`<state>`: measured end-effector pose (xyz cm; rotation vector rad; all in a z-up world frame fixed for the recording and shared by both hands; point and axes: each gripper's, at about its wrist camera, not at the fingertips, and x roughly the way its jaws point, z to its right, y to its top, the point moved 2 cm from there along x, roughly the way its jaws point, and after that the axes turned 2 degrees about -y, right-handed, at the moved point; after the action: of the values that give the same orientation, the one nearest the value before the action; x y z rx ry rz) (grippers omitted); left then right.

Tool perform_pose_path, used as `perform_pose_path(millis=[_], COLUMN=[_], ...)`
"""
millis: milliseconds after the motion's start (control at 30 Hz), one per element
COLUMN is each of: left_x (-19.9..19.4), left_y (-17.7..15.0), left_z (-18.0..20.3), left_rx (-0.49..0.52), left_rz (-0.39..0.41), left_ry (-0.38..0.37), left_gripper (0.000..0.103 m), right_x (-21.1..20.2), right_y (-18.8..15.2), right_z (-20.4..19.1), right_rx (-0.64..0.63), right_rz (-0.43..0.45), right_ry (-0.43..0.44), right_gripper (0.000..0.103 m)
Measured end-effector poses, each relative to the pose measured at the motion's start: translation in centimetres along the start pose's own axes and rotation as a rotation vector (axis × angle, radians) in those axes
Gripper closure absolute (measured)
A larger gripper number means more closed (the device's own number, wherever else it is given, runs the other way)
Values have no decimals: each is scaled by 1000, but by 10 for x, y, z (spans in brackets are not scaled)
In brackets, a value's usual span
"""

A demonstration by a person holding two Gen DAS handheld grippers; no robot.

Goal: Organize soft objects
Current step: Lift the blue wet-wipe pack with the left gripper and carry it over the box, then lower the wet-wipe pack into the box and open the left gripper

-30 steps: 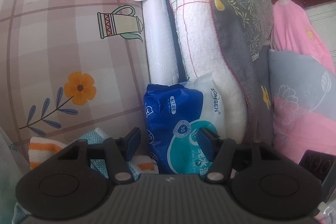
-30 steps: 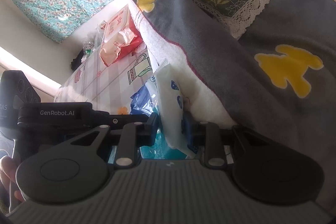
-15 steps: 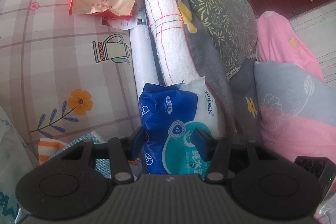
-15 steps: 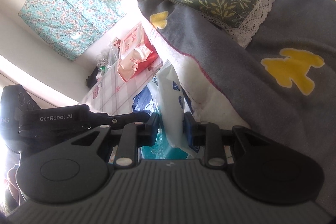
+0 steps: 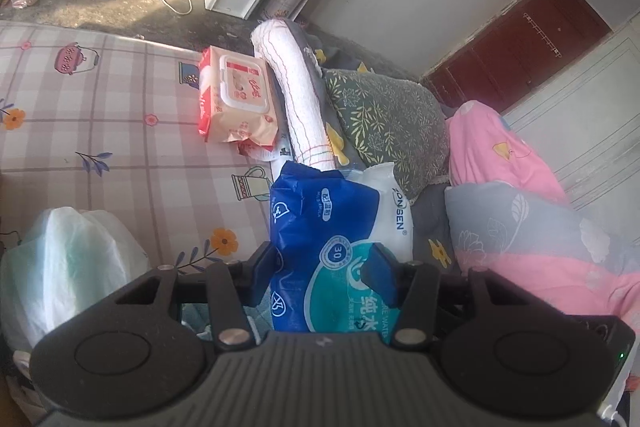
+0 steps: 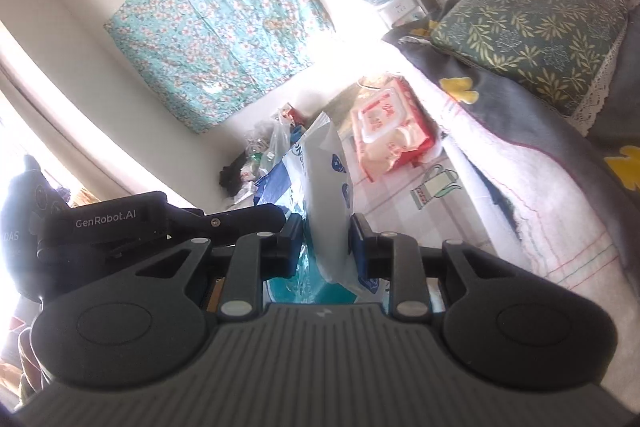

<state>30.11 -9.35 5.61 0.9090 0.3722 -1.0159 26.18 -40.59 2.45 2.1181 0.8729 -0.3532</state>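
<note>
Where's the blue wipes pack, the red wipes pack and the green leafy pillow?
blue wipes pack [image 5: 320, 227]: left wrist view, blue front.
red wipes pack [image 5: 240, 87]: left wrist view, white lid.
green leafy pillow [image 5: 384, 115]: left wrist view, middle.

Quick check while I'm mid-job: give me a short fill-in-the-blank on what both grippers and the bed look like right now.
1. Both the left gripper and the right gripper grip the same blue and white ____ pack.
2. The red and white wipes pack lies on the ____ sheet.
3. The green cushion bears a ____ pattern.
4. The blanket beside the sheet is grey with ____ shapes.

Missing words: wipes; checked; leaf; yellow
</note>
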Motion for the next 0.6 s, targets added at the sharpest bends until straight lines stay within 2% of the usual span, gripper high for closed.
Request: perform_pose_path(millis=[233, 433, 600], left_x=[-102, -179, -222], left_y=[-15, -39, -59], left_z=[-42, -103, -164], left_rx=[-49, -143, -260], left_rz=[131, 205, 233], left_ry=[81, 200, 283], left_gripper=[51, 51, 51], right_x=[-3, 26, 64], right_y=[-40, -98, -150], right_z=[-87, -163, -220], right_rx=[-39, -34, -40], right_rz=[-18, -147, -279], right_ry=[140, 284, 363], right_gripper=[78, 78, 78])
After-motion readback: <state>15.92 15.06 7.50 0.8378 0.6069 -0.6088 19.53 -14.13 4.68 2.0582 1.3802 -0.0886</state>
